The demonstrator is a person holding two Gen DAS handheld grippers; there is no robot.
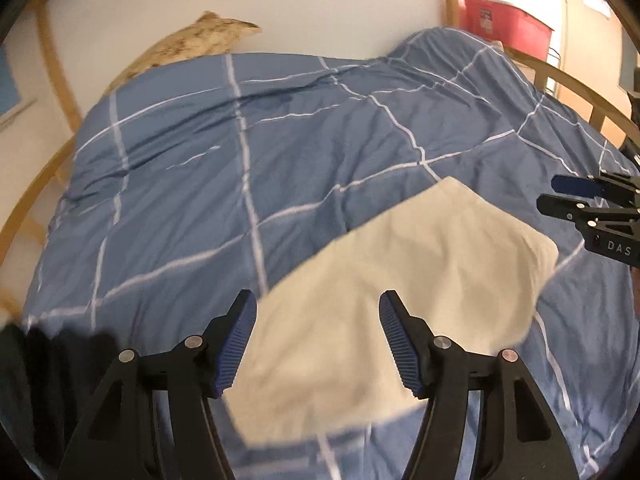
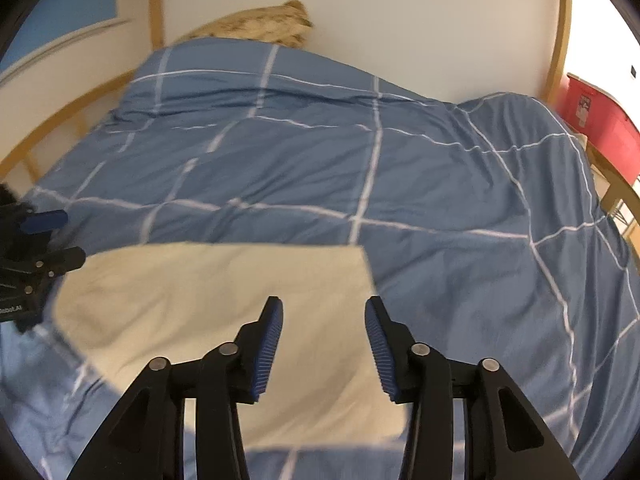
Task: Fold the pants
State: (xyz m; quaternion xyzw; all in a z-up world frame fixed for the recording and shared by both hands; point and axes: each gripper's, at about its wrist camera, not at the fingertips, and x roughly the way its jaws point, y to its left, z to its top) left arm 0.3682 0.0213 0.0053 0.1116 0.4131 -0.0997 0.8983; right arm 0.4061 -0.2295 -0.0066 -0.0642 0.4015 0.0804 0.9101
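Observation:
Cream-coloured pants (image 1: pixel 384 300) lie folded into a flat block on the blue checked duvet (image 1: pixel 240 152). In the right wrist view the same pants (image 2: pixel 208 300) spread from the left to the middle. My left gripper (image 1: pixel 318 304) hovers above them, open, with nothing between its blue pads. My right gripper (image 2: pixel 324 308) is also open above the pants, its pads apart and clear of the cloth. Each gripper shows at the edge of the other's view: the right gripper (image 1: pixel 560 194) at the far right, the left gripper (image 2: pixel 68 236) at the far left.
The duvet covers a bed with a wooden frame (image 1: pixel 576 88) set against a white wall. A tan patterned pillow (image 1: pixel 192 44) lies at the head. A red box (image 1: pixel 504 24) stands past the far right corner. A dark cloth (image 1: pixel 36 372) lies at the lower left.

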